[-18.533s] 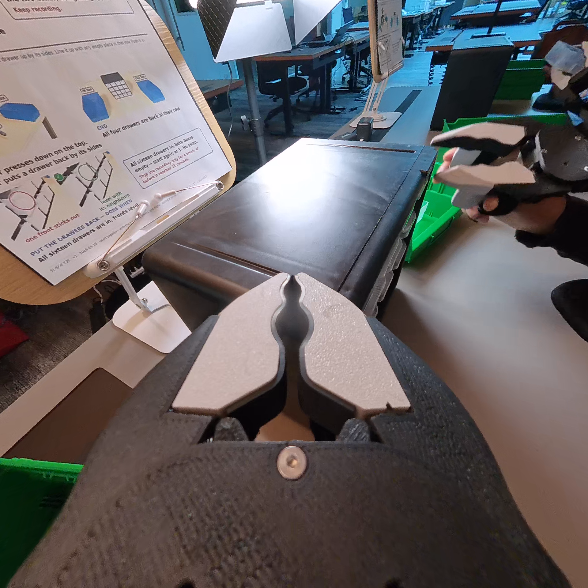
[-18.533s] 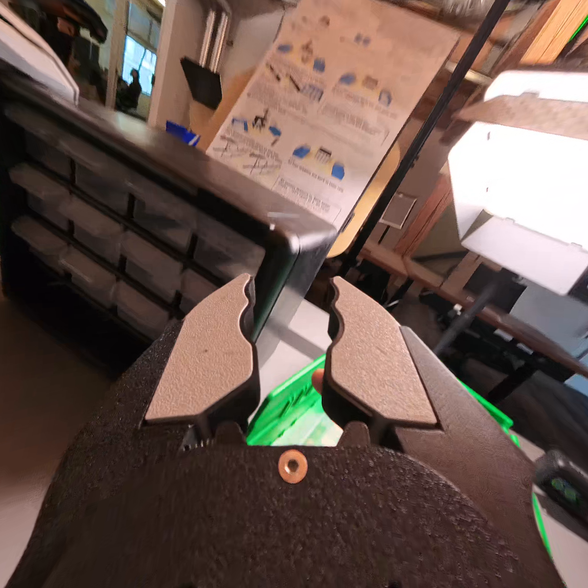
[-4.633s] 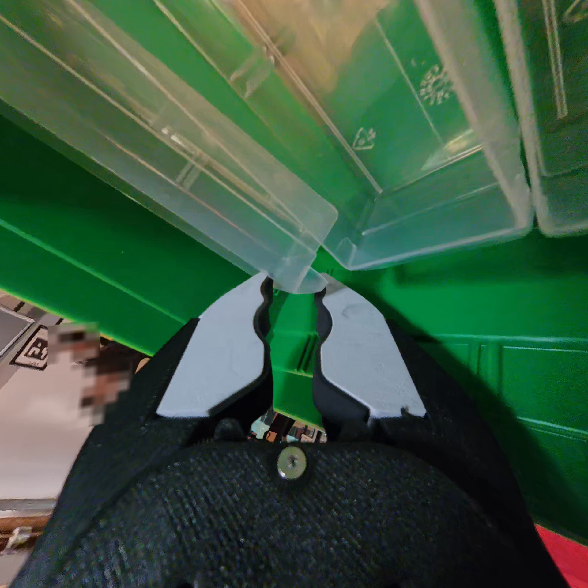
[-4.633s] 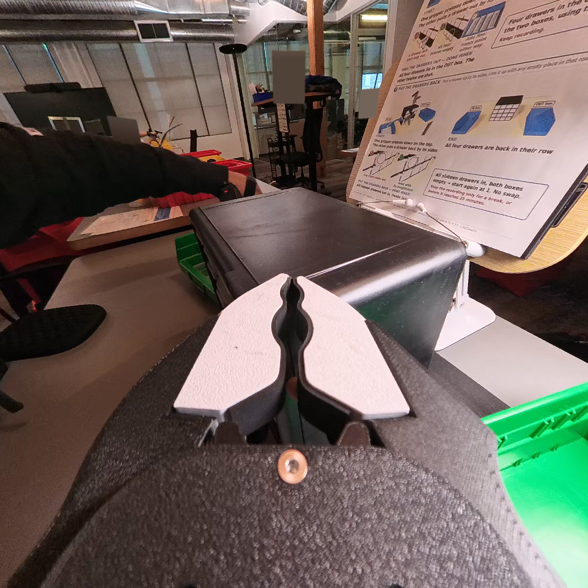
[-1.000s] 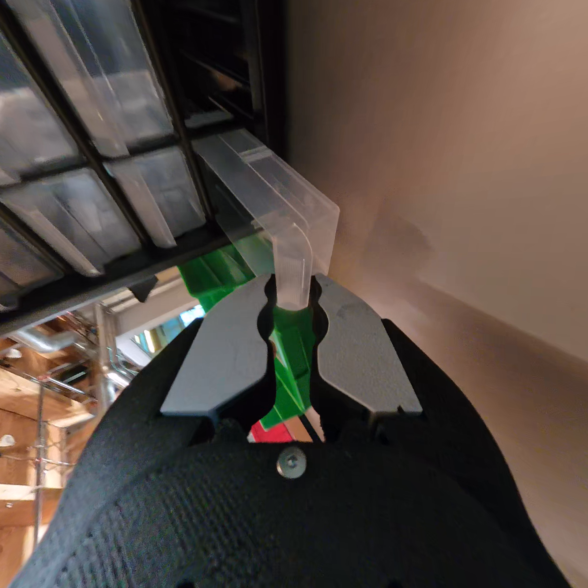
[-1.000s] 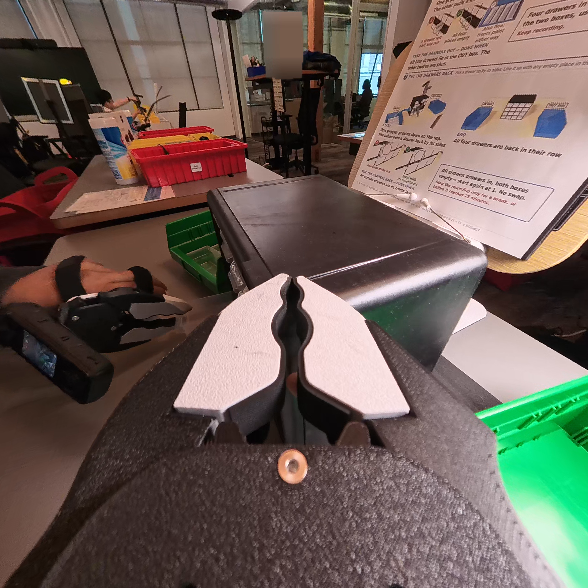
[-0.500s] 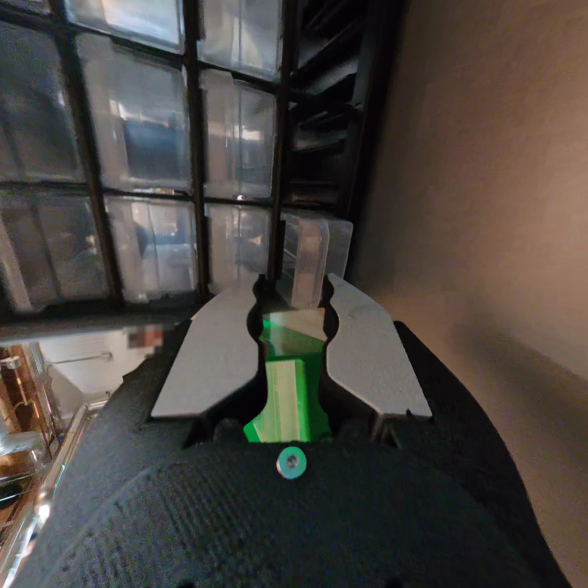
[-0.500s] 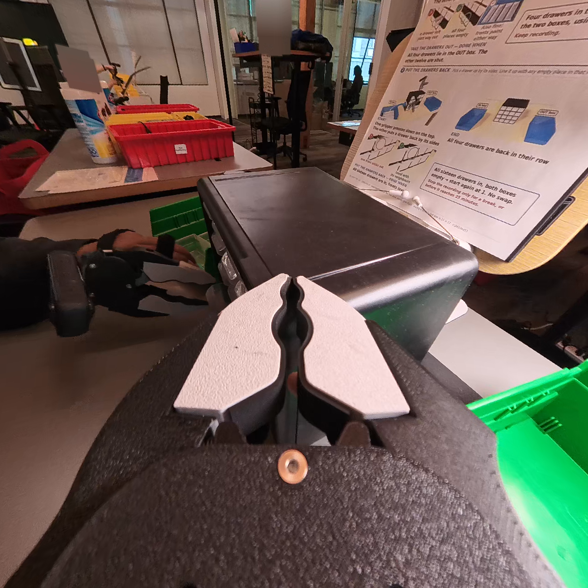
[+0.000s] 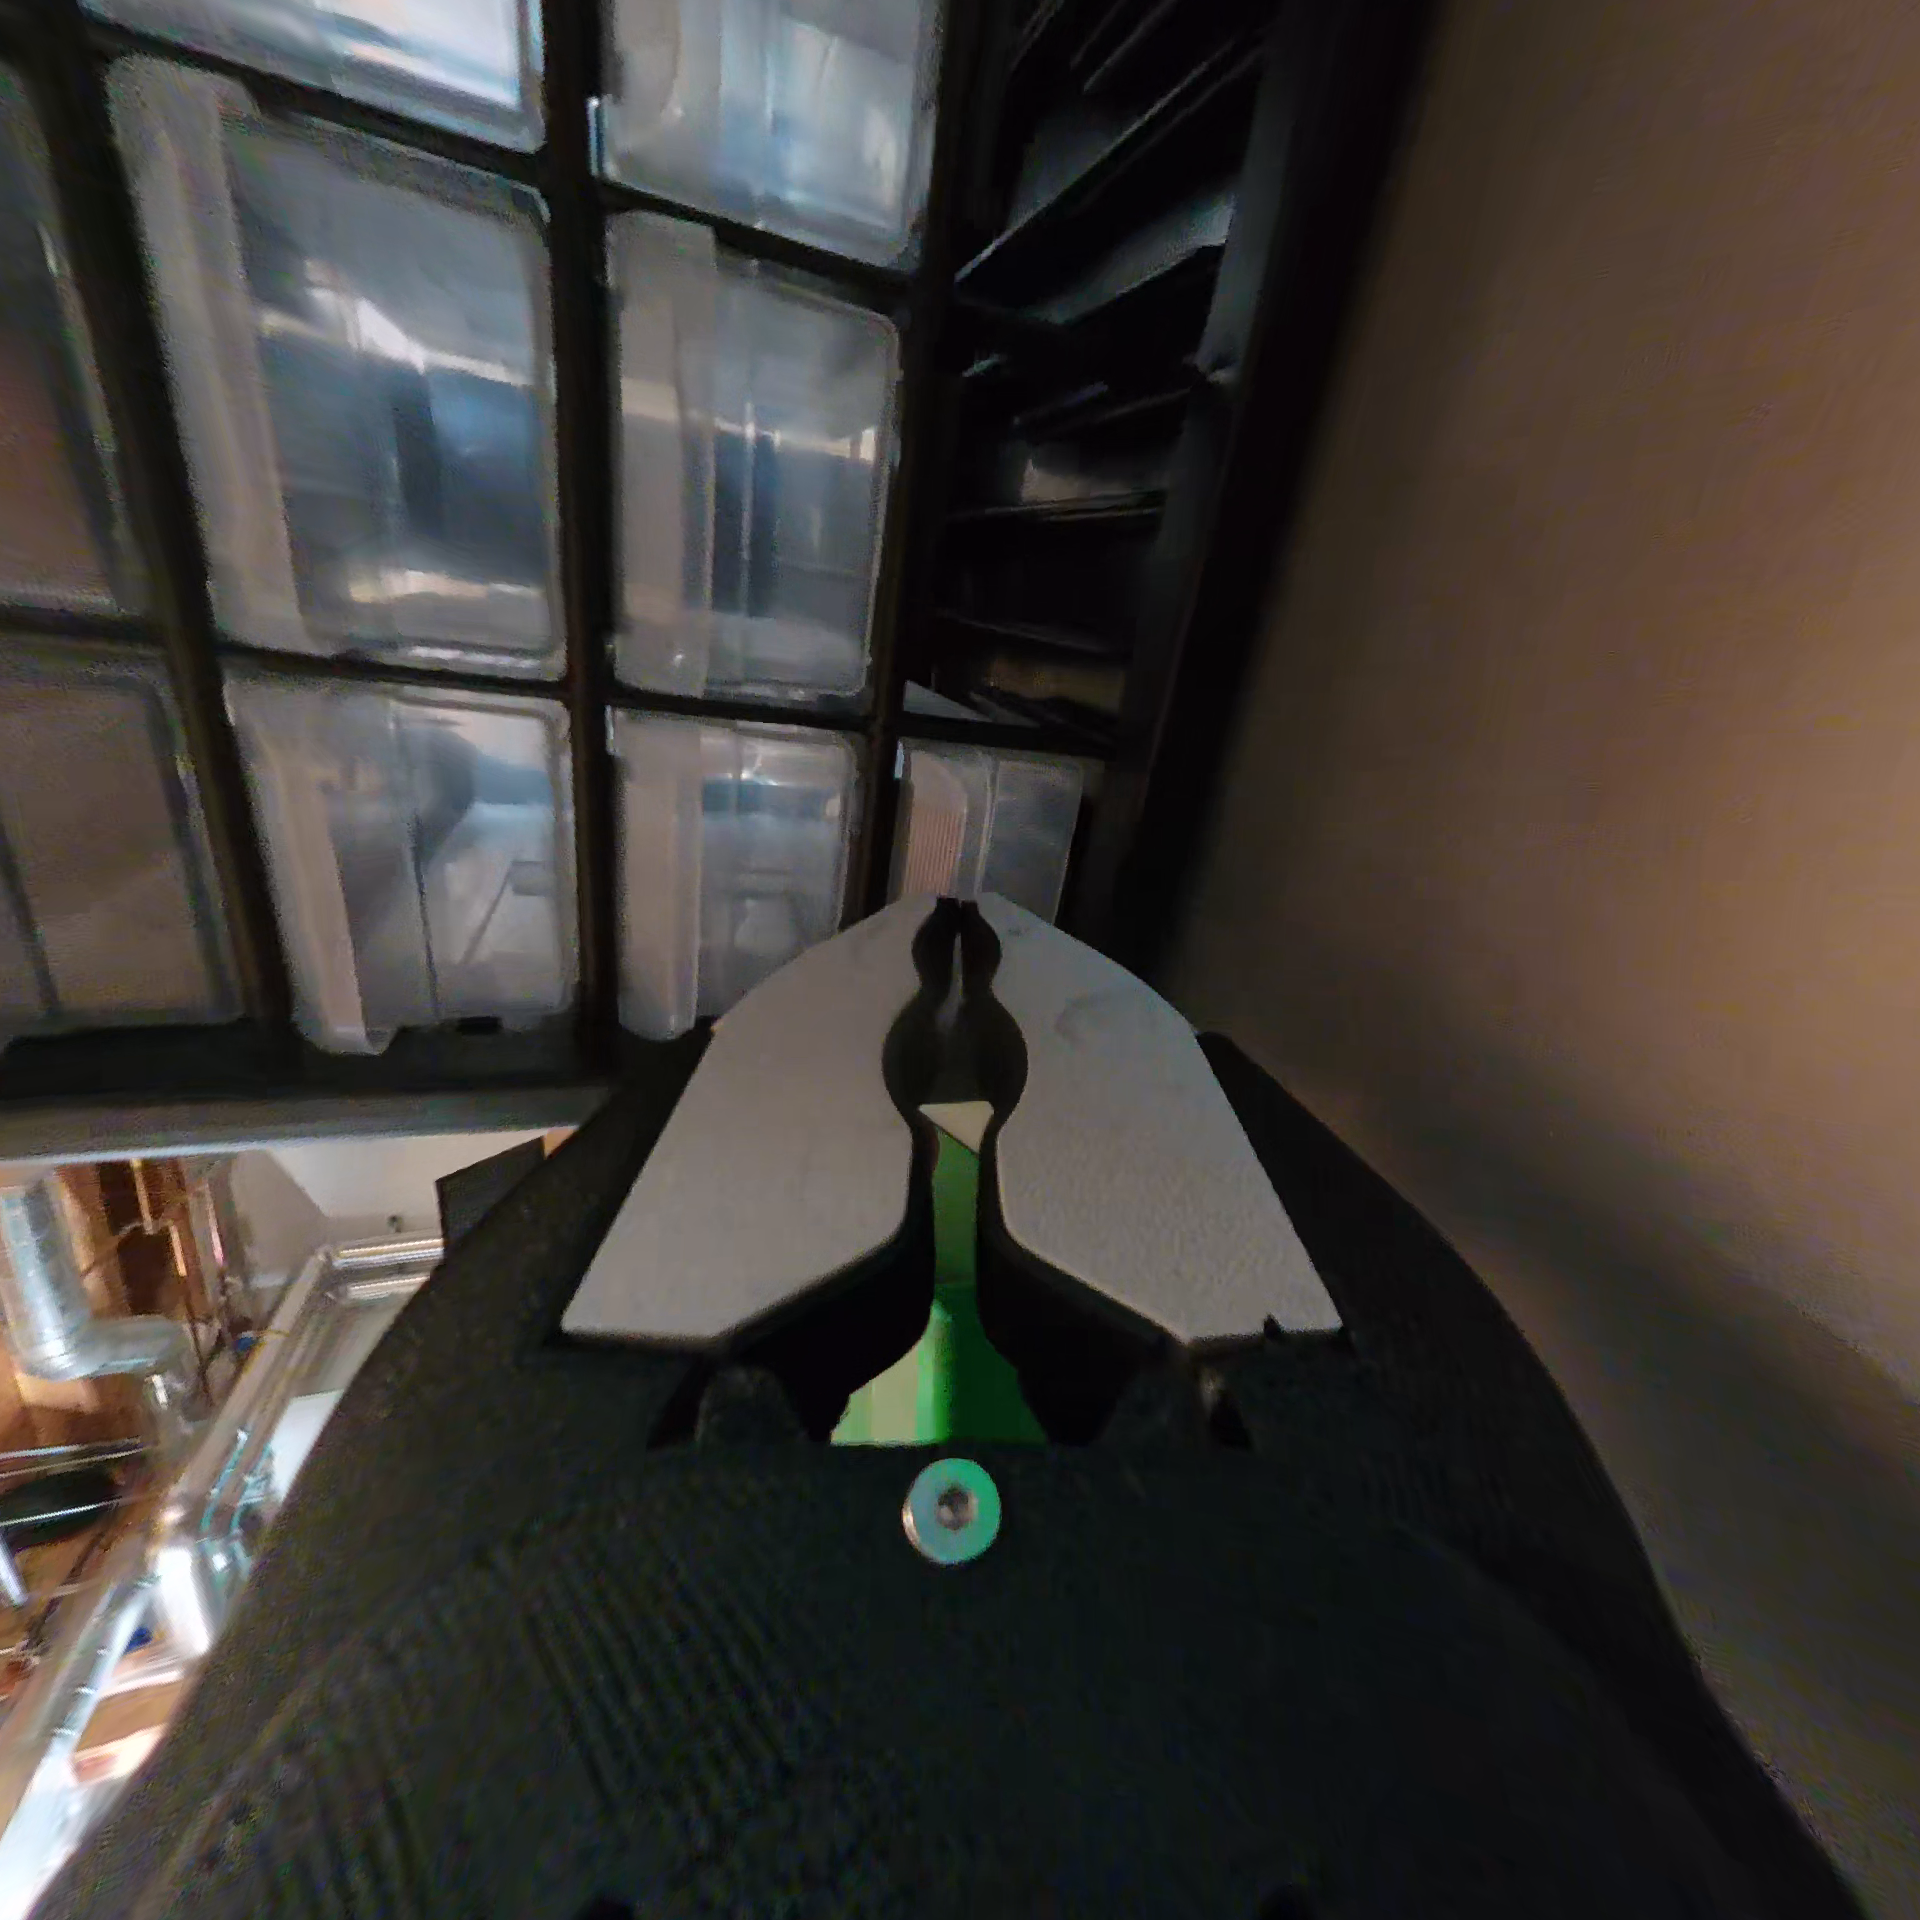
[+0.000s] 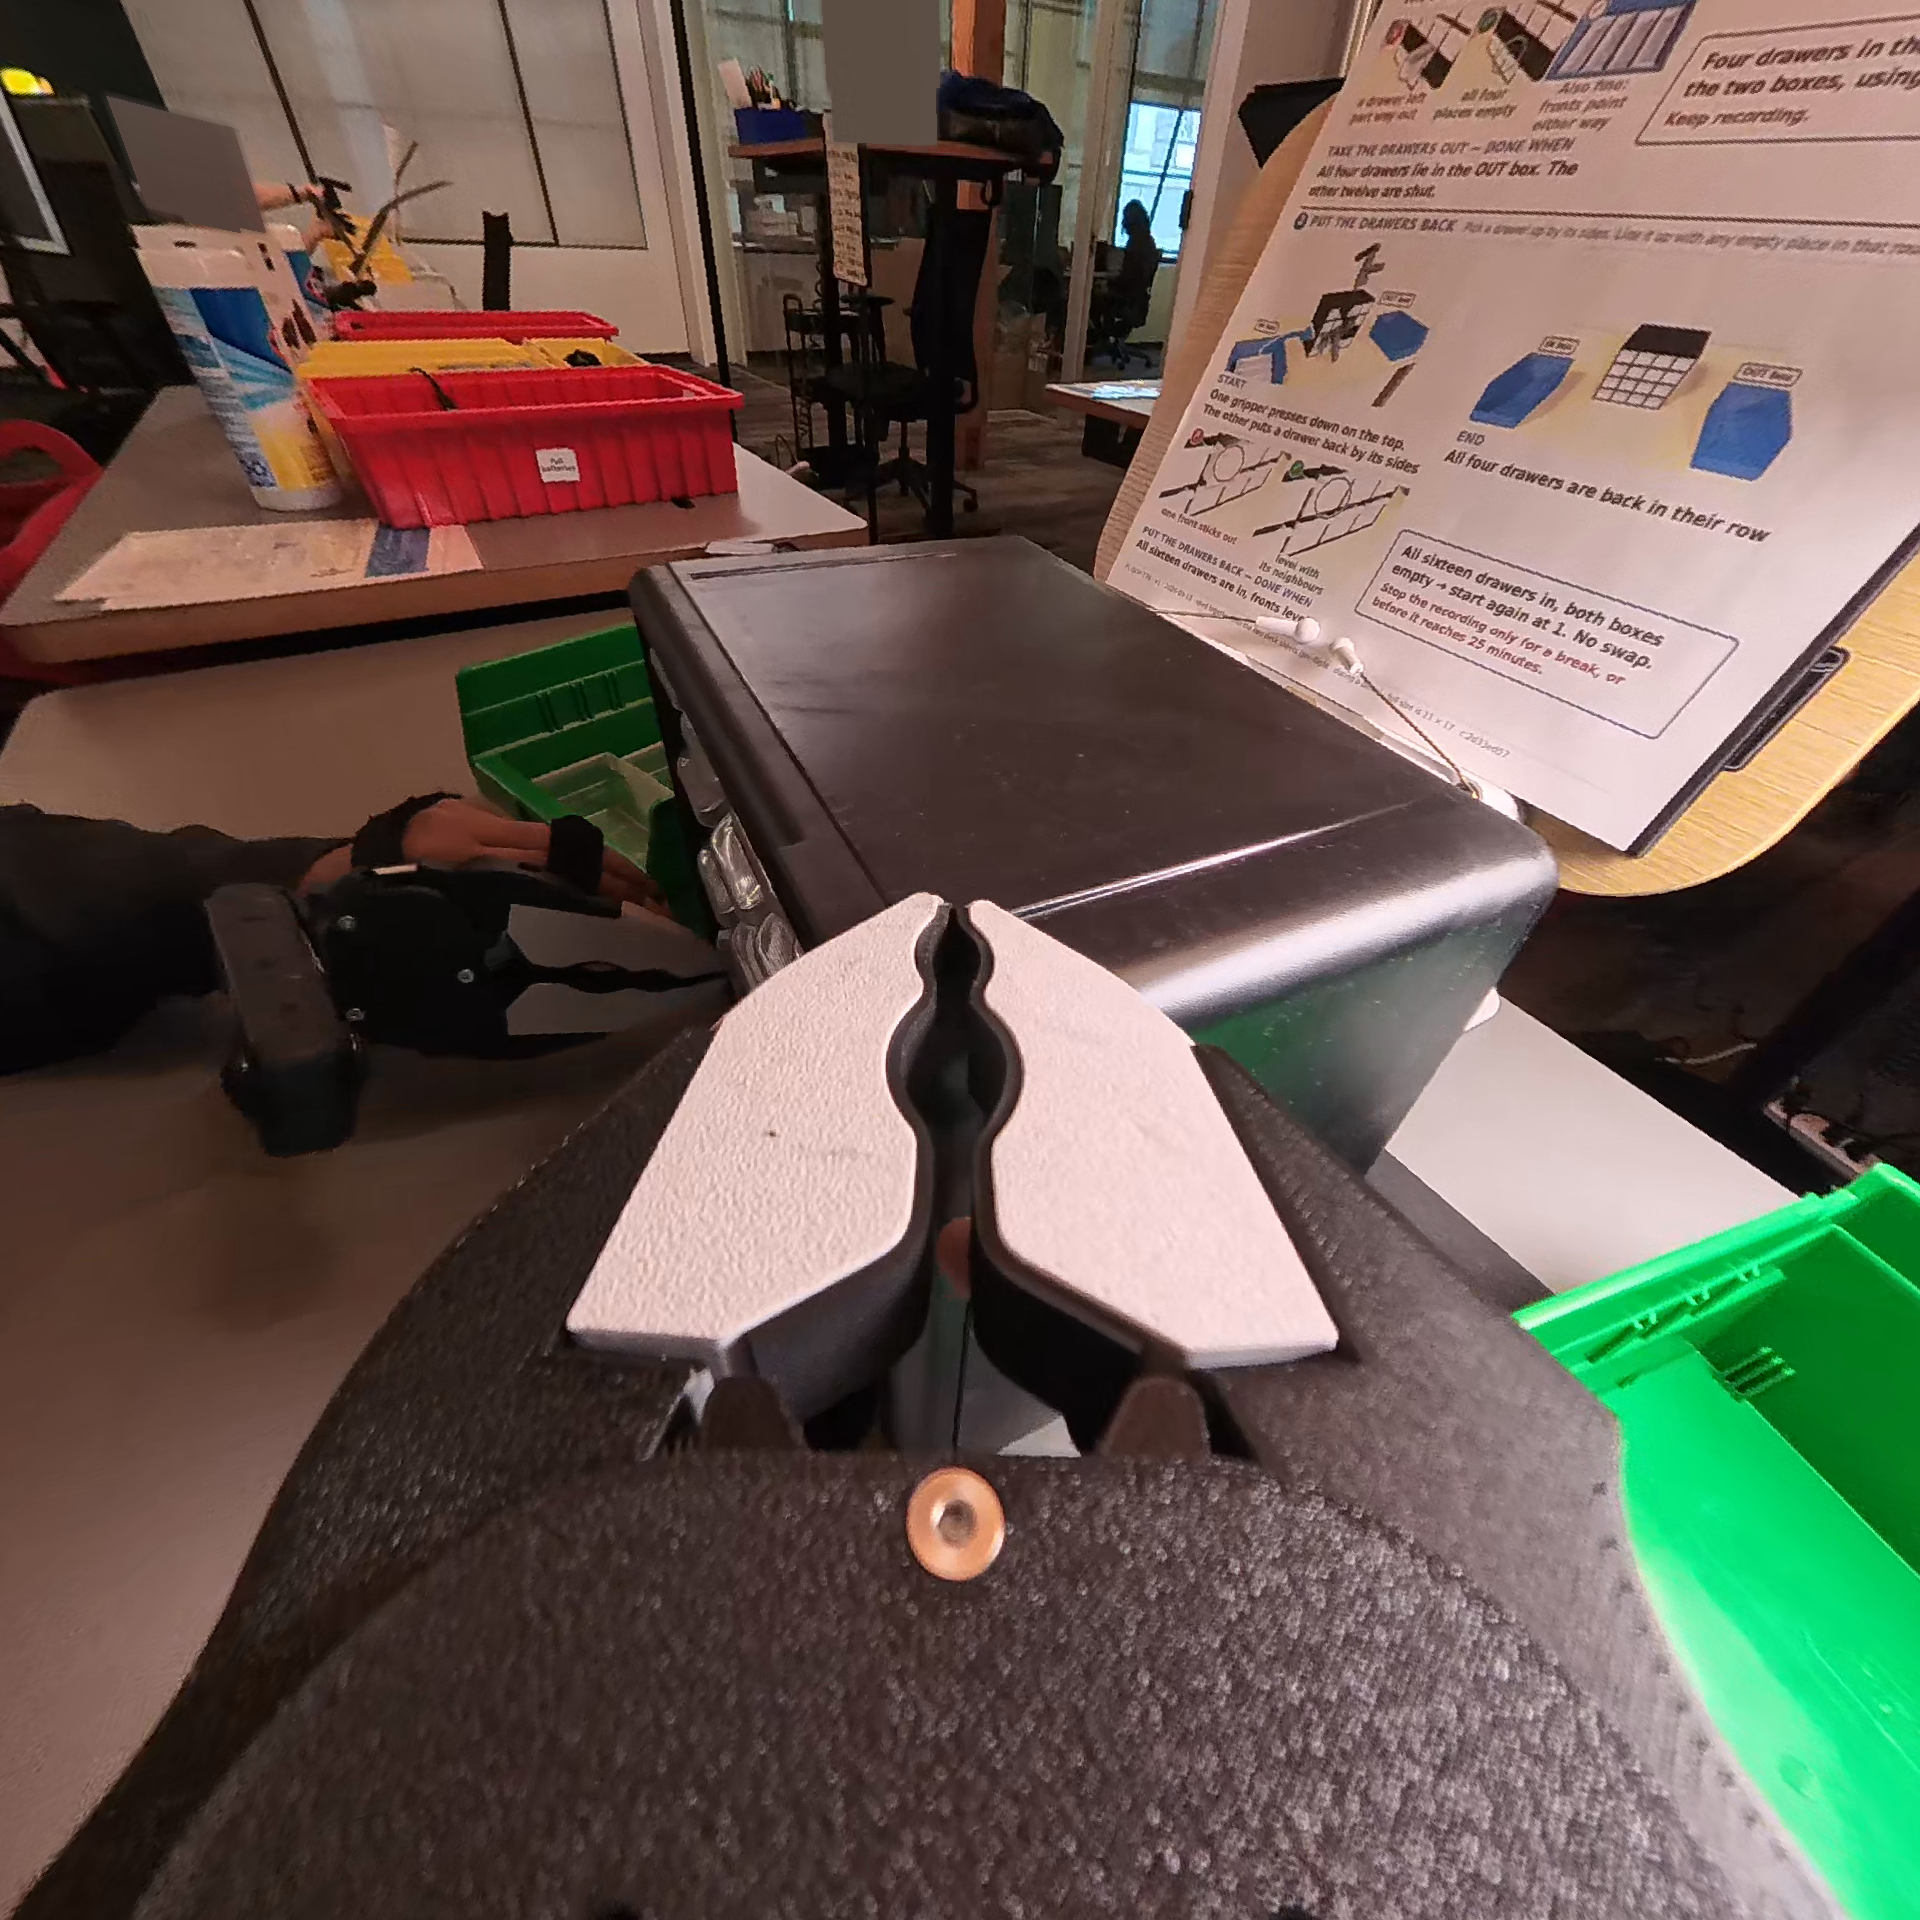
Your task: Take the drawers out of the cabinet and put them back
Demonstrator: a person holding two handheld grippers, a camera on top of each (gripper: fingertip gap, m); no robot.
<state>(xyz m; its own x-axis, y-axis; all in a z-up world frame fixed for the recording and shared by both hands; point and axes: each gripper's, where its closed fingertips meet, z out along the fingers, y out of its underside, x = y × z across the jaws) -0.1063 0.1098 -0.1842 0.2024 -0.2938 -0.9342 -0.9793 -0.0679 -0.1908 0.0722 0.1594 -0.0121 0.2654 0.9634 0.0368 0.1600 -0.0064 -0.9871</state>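
Clear plastic drawer (image 9: 987,826) seated in black cabinet (image 10: 1091,748) slot, just ahead of left gripper (image 9: 958,906), jaws closed, empty. Right gripper (image 10: 954,906) jaws closed over cabinet top.

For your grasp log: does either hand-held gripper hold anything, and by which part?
Nothing is held: left hand-held gripper shut empty before a clear drawer, right hand-held gripper shut empty.

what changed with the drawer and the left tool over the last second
The left tool let go of the clear drawer's handle and shut empty; the drawer slid from sticking out to nearly level in the cabinet. The right tool stayed shut, resting on the cabinet's top.
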